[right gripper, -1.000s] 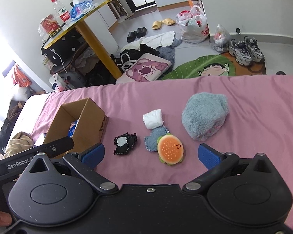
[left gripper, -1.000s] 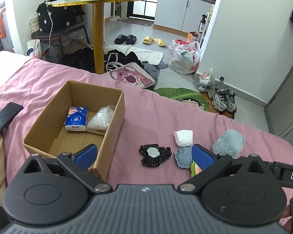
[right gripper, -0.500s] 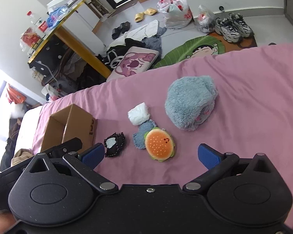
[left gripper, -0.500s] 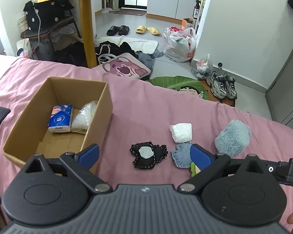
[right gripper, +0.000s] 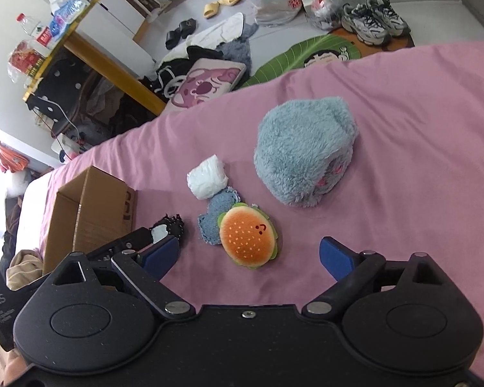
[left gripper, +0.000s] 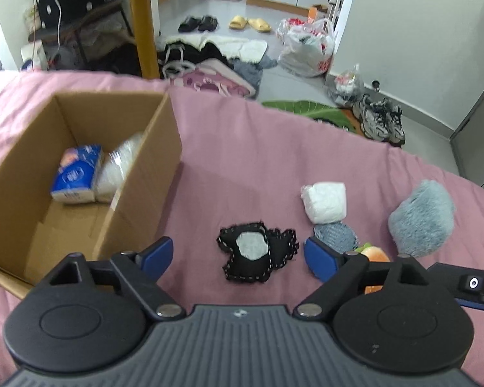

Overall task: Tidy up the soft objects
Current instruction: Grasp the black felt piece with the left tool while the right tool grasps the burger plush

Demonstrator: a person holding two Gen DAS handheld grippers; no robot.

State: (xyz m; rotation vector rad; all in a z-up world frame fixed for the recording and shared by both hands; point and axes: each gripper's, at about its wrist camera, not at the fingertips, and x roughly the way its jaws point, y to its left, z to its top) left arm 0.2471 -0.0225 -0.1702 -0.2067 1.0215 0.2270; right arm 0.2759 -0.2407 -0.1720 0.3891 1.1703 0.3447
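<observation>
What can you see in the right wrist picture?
An open right gripper hovers over a burger plush on a pink bedsheet. Around it lie a denim patch, white bundle, fluffy blue plush and cardboard box.

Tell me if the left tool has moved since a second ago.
Yes. The left tool has moved forward and down toward the black patch: the patch and the box both loom larger between its open fingers.

White walls [left gripper: 403,25]; cluttered grey floor [left gripper: 274,16]; yellow-legged table [right gripper: 113,74].
</observation>
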